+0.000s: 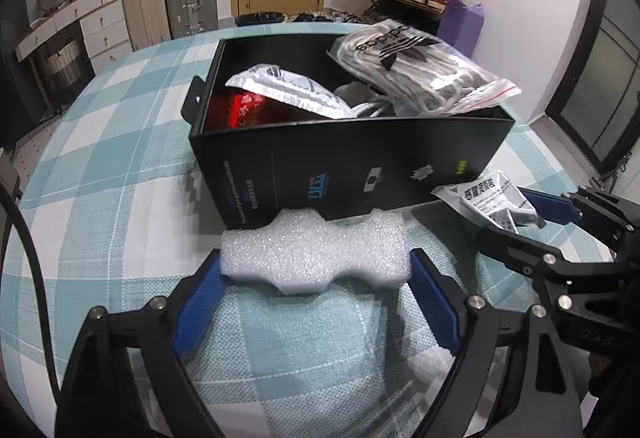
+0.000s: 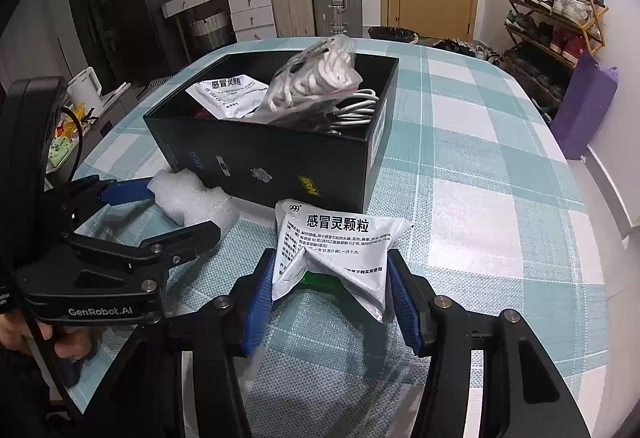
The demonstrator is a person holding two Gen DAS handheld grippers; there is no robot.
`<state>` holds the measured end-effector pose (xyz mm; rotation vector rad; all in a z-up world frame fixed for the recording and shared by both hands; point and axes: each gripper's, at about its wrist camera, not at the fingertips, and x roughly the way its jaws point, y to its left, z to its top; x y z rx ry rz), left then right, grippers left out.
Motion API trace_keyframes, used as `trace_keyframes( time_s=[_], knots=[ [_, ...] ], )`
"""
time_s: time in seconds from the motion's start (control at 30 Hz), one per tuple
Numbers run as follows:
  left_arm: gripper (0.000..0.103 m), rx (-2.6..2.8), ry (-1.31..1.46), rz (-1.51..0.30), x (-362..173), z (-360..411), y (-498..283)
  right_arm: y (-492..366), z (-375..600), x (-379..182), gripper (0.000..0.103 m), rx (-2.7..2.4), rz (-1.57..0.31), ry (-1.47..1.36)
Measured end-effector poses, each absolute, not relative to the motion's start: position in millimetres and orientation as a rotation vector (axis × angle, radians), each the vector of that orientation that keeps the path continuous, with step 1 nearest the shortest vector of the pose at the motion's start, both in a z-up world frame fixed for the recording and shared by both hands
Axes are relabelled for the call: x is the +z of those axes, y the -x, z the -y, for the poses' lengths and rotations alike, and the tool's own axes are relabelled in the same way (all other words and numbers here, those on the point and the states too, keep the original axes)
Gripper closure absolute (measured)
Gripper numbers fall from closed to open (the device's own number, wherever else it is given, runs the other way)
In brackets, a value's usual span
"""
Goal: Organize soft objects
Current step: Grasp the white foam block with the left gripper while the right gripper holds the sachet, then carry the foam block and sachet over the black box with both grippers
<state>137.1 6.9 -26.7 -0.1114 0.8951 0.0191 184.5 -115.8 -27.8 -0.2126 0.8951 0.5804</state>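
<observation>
Left tongs (image 1: 316,274) clasp a white foam block (image 1: 316,252) before the black box (image 1: 340,158) — right tongs (image 2: 332,290) pinch a medicine sachet (image 2: 336,250), print legible only in the right view.

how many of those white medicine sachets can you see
2: one sachet pinched in the right gripper in front of the black box, one sachet lying inside it. More may be hidden underneath.

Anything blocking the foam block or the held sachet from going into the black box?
Only the near wall of the black box stands between both and its opening. White foam block sits between the left gripper pads; right gripper clamps the sachet.
</observation>
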Motion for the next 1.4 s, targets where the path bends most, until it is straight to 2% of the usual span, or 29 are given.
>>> trace_keyframes(
  time_s=[0.83,1.4],
  knots=[
    [0.014,0.055,0.115,-0.746,31,-36,-89,-144,103,19,0.049,0.663,-0.768,0.257],
    [0.014,0.039,0.059,-0.698,53,-32,-109,-135,112,56,0.049,0.649,-0.627,0.198]
  ],
)
